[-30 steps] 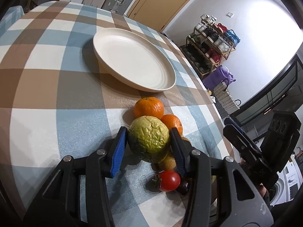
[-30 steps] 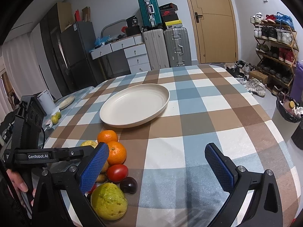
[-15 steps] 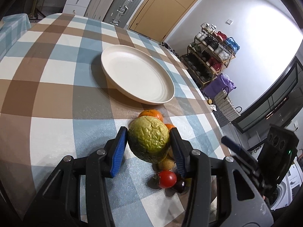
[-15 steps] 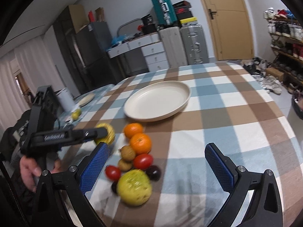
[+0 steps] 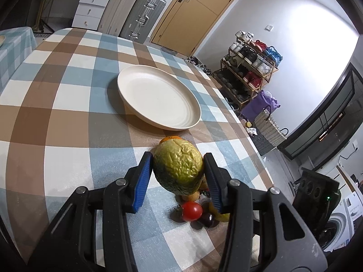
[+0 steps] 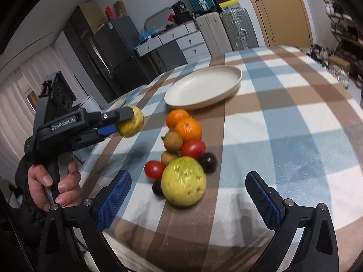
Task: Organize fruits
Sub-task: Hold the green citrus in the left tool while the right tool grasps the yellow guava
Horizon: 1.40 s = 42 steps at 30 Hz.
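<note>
Clamping a wrinkled green-yellow fruit (image 5: 178, 166) between its blue pads, the left hand-held gripper (image 5: 177, 172) holds it in the air above the checked worktop (image 5: 68, 122). The right hand-held gripper (image 6: 188, 195) hangs with its jaws wide apart and nothing between them, near the worktop's near edge. Below it lies a cluster of fruit: a large yellow-green one (image 6: 183, 181), two tomatoes (image 6: 192, 149), two oranges (image 6: 187, 129), small brown fruits (image 6: 172, 141) and dark plums (image 6: 208, 162). A cream plate (image 6: 204, 87) sits toward the worktop's middle, just beyond the oranges.
</note>
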Available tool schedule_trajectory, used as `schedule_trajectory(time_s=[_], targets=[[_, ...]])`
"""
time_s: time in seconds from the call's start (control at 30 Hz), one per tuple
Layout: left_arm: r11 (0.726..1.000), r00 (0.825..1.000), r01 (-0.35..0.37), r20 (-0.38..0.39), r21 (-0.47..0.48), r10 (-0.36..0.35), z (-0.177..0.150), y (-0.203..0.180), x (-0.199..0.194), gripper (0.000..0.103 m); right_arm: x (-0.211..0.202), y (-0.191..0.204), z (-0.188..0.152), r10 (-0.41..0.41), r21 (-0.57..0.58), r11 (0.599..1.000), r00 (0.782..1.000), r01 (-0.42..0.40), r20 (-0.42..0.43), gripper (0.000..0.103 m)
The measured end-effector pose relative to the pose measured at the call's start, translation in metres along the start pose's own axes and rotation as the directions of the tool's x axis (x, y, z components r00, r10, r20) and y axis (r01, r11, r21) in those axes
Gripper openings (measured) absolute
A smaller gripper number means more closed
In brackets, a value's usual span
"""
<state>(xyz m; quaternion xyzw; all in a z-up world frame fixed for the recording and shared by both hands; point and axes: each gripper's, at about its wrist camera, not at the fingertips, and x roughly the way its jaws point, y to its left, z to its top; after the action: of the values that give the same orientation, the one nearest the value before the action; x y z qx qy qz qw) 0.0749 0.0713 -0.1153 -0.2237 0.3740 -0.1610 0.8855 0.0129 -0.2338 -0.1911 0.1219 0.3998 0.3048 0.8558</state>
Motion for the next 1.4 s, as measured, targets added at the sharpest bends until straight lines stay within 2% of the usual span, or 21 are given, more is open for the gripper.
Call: schedule_trajectory(time_s=[0.17, 0.3, 0.37, 0.5, 0.57, 0.63, 0.73, 1.03, 1.4], targets=[[1.000, 1.000, -0.014, 0.016, 0.020, 0.014, -0.001, -0.004, -0.007, 0.043, 0.005, -0.004, -0.003, 0.031, 0.047, 0.998, 0.999, -0.030, -0.016, 0.099], [1.000, 1.000, -0.011, 0.015, 0.025, 0.011, -0.002, -0.005, -0.010, 0.043, 0.010, -0.007, -0.003, 0.056, 0.066, 0.996, 0.998, -0.053, -0.038, 0.091], [1.000, 1.000, -0.013, 0.016, 0.025, 0.012, -0.002, -0.005, -0.010, 0.043, 0.015, -0.009, -0.004, 0.086, 0.080, 0.994, 0.994, -0.080, -0.065, 0.086], [0.999, 1.000, -0.018, 0.014, 0.027, 0.018, -0.002, -0.005, -0.009, 0.043, 0.018, -0.012, -0.005, 0.126, 0.103, 0.988, 0.990, -0.118, -0.068, 0.075], [0.999, 1.000, -0.022, 0.016, 0.028, 0.022, -0.002, -0.005, -0.009, 0.043, 0.020, -0.011, -0.005, 0.125, 0.103, 0.988, 0.989, -0.117, -0.076, 0.069], [0.999, 1.000, -0.023, 0.015, 0.028, 0.022, -0.002, -0.005, -0.010, 0.043, 0.022, -0.011, -0.005, 0.131, 0.107, 0.987, 0.988, -0.122, -0.081, 0.058], [0.999, 1.000, -0.024, 0.013, 0.028, 0.024, -0.003, -0.004, -0.010, 0.043, 0.022, -0.013, -0.005, 0.122, 0.112, 0.987, 0.989, -0.112, -0.081, 0.050], [0.999, 0.999, -0.035, 0.014, 0.027, 0.035, -0.003, -0.004, -0.009, 0.043, 0.019, -0.016, -0.005, 0.116, 0.115, 0.988, 0.991, -0.108, -0.063, 0.048], [0.999, 0.999, -0.041, 0.009, 0.026, 0.041, -0.004, -0.004, -0.007, 0.043, 0.007, -0.020, -0.004, 0.141, 0.120, 0.983, 0.990, -0.140, -0.005, 0.048]])
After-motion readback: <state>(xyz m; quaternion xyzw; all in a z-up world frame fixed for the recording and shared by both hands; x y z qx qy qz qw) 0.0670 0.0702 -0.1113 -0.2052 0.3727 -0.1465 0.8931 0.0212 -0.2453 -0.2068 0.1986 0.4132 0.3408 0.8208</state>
